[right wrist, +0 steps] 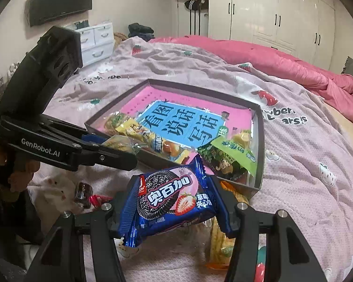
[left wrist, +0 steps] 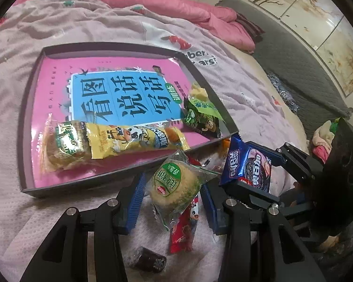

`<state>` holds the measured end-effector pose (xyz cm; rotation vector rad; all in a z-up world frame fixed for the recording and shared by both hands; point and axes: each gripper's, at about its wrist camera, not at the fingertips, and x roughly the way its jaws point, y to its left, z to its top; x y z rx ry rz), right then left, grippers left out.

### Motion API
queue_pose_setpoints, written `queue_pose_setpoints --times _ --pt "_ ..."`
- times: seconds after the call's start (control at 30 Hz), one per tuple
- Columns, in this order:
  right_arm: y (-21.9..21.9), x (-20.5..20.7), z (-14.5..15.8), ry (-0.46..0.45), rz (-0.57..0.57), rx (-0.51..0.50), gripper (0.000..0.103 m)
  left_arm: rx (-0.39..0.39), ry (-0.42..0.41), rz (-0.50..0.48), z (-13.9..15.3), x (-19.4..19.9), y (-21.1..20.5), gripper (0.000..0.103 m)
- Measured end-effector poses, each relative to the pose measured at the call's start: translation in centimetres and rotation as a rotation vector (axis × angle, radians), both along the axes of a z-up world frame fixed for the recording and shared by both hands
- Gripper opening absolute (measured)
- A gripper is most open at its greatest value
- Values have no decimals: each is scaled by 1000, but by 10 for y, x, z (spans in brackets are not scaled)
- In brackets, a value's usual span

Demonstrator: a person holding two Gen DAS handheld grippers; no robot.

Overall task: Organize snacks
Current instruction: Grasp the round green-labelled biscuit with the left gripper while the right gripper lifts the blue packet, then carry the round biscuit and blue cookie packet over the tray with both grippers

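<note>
- The left gripper [left wrist: 174, 197] is pinching a round, crumbly pastry in a clear crinkly wrapper [left wrist: 176, 185] between its ribbed blue pads [left wrist: 135, 204], holding it just clear of the near edge of the tray.
- The right gripper [right wrist: 176, 202] is clamping a glossy blue foil pack of sandwich cookies [right wrist: 169, 197] — strawberry printed on its face — by its two short sides, and it is tilting down toward the bed.
- The shallow dark-walled cardboard tray [left wrist: 28, 108] is lying on a pink, nubbly bedspread [left wrist: 247, 89]; a smooth pink-and-blue book cover is lining its floor.
- Inside the tray, a long yellow packet [left wrist: 138, 138] is resting along the near wall beside another clear-wrapped pastry [left wrist: 63, 148], and a green-and-black pouch [left wrist: 202, 117] is sitting in the right corner.
- Loose on the bedspread below the left gripper: a red wrapper [left wrist: 183, 235] and a small dark cylindrical sweet [left wrist: 150, 259] — both apart from the tray.
</note>
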<state>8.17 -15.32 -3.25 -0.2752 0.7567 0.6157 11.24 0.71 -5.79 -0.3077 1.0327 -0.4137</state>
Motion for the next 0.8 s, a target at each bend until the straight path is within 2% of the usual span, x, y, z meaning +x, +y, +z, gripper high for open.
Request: queue_pose_setpoints --times 0.33,0.8 --pt "-9 3 11 -7 -24 80 58 11 -38 13 17 -10 -1 47" --pt "-25 7 36 -70 -76 205 58 16 -117 85 49 -18 16 47"
